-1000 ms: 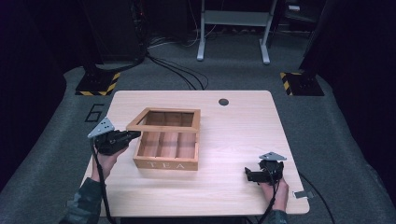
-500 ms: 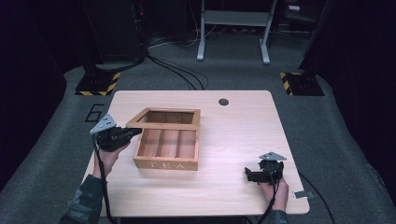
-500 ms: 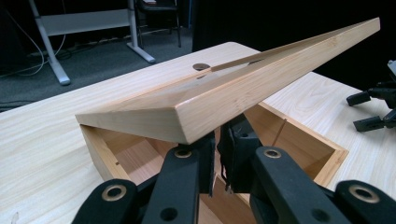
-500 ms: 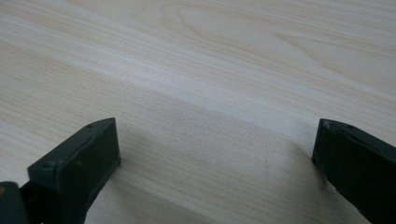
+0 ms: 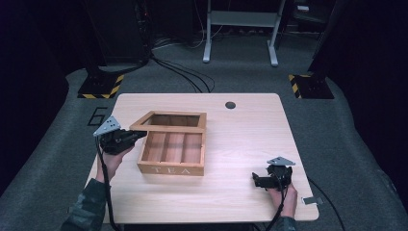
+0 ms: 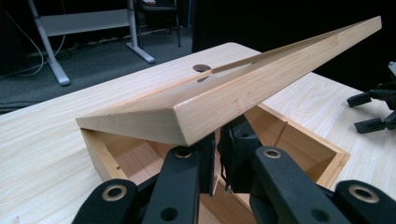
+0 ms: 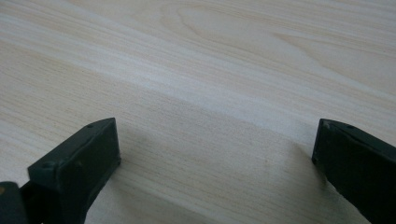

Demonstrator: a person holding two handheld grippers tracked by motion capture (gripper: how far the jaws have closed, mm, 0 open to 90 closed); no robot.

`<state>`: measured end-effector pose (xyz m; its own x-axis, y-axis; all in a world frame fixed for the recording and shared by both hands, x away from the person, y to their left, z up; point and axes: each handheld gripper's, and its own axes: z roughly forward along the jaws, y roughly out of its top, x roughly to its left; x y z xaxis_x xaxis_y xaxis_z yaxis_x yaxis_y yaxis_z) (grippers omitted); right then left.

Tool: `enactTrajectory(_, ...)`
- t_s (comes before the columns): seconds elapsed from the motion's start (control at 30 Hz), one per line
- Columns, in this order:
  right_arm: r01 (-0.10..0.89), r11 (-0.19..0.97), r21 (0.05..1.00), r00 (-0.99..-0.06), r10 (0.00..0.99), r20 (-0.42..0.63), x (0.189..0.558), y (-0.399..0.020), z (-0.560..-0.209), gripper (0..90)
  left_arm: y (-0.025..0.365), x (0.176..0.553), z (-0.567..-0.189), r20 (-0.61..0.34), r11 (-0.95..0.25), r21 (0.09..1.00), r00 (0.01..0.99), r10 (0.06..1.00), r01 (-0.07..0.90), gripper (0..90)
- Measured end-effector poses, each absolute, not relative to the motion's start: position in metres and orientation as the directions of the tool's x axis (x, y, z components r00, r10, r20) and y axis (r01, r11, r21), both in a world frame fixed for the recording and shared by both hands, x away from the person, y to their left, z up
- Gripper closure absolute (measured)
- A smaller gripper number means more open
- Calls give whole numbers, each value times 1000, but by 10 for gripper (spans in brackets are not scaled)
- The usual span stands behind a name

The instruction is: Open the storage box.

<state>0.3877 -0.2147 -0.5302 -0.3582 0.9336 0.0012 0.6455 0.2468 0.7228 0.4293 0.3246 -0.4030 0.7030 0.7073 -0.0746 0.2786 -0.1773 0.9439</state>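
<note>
High view: left gripper (image 5: 137, 136), jaws pinching the tea box (image 5: 173, 149) lid (image 5: 169, 121), lifts it; next, swing fully open. Right gripper (image 5: 260, 180), jaws spread, rests right of the box.

A light wooden table (image 5: 250, 125) with rounded corners is set on grey carpet (image 5: 231, 72); a round dark hole (image 5: 230, 105) is seen near its far edge. Beyond it a white metal frame (image 5: 239, 29) on two feet is placed. Two black bases edged with yellow-black hazard tape (image 5: 100, 86) are seen at the far left and right (image 5: 310, 85). Black cables (image 5: 178, 72) are trailed across the floor. A "6" (image 5: 98, 116) is marked on the carpet at left. The surroundings are left dark.
</note>
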Motion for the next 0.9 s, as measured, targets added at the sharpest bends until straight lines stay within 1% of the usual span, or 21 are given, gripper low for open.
enactTrajectory(0.9, 645, 247, 723, -359, 933, 1, 388, -215, -530, 2, 325, 432, -401, -70, -185, 942, 706, 704, 279, 841)
